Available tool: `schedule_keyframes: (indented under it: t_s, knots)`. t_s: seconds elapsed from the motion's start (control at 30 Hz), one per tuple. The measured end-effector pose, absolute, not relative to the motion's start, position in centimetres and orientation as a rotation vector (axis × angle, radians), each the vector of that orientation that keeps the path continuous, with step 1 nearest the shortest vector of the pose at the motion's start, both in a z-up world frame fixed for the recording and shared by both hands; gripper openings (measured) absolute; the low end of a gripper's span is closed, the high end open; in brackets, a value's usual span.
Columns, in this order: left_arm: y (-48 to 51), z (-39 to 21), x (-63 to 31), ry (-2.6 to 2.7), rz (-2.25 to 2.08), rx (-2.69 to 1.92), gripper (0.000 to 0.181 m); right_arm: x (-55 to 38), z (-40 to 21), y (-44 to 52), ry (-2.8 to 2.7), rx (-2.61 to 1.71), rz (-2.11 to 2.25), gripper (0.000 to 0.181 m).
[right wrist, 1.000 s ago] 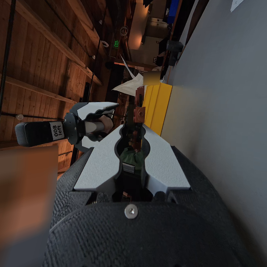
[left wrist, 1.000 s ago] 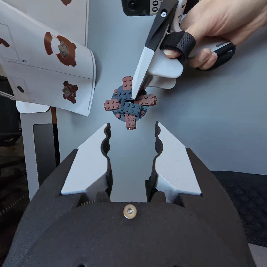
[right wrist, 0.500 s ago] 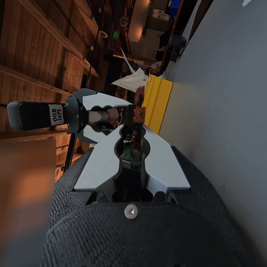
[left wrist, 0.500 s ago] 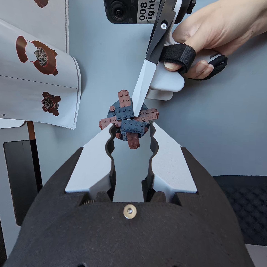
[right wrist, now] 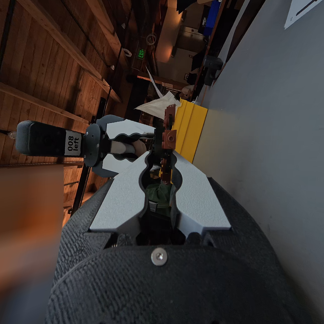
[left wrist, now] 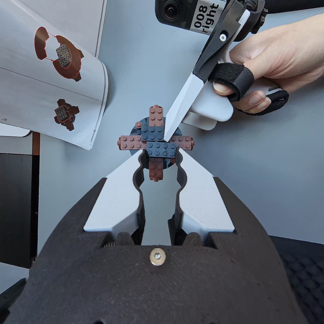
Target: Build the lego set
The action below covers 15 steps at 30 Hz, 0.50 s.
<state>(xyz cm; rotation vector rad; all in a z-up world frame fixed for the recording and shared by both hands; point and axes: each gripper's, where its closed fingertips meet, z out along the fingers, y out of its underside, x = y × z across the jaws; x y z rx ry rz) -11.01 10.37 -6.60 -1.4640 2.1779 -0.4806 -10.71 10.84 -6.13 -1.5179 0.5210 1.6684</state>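
The lego assembly [left wrist: 156, 140] is a dark round base with red-brown plates in a cross and dark blue plates on top. It is held off the grey table [left wrist: 254, 166]. My right gripper [right wrist: 161, 154] is shut on the assembly, which is edge-on [right wrist: 168, 138] in the right wrist view. In the left wrist view its white finger [left wrist: 182, 108] comes in from the upper right. My left gripper [left wrist: 161, 152] has its fingertips against both short ends of the lower dark blue plate [left wrist: 161, 150]. It also shows in the right wrist view [right wrist: 129, 131], reaching the assembly from the left.
An open instruction booklet [left wrist: 52, 70] lies at the upper left. A person's hand [left wrist: 280, 61] holds the right gripper's handle. A yellow box [right wrist: 189, 129] stands behind the assembly in the right wrist view. A dark mesh surface [left wrist: 301, 271] is at the lower right. Only a small space, under 4 cm, lies between the two pairs of fingers.
My left gripper has moved forward to the assembly and its jaws have narrowed onto the lower dark blue plate. The right gripper has kept hold of the assembly, turning it slightly.
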Motion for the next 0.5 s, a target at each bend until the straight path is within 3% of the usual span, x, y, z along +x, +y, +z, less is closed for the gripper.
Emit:
schedule_keyframes:
  t_s: [0.5]
  knots:
    - [10.92, -6.79, -11.09, 2.152, -0.531, -1.589, 0.032, -11.11, -6.50, 10.79, 0.509, -1.551, 1.674, 0.016]
